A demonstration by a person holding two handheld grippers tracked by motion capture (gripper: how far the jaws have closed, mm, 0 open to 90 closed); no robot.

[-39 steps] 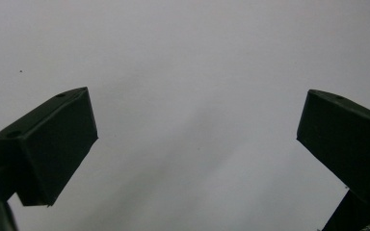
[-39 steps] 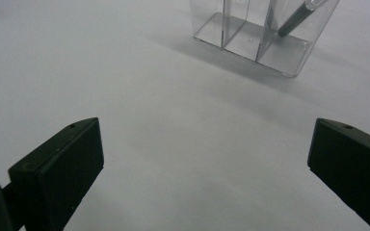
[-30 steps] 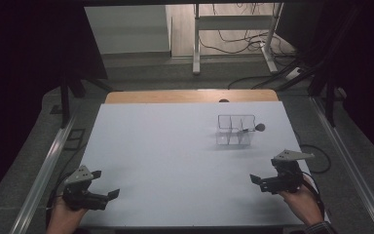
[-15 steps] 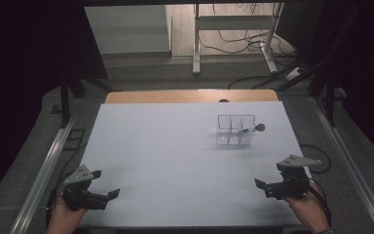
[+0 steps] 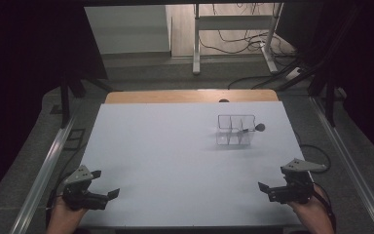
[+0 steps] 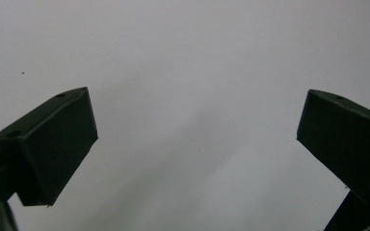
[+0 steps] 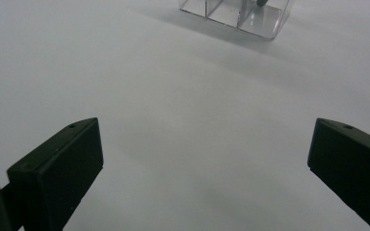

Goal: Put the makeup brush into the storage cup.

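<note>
Clear divided organizer (image 5: 235, 130) stands at about one o'clock on my white table (image 5: 175, 165), well apart from both grippers, with a dark-headed tool (image 5: 259, 127) leaning out of its right compartment. My left gripper (image 5: 108, 195) sits near the table's seven o'clock corner, jaws spread wide and holding nothing. My right gripper (image 5: 264, 188) sits near the five o'clock corner, jaws just as wide and bare. Bare white surface lies between them.
</note>
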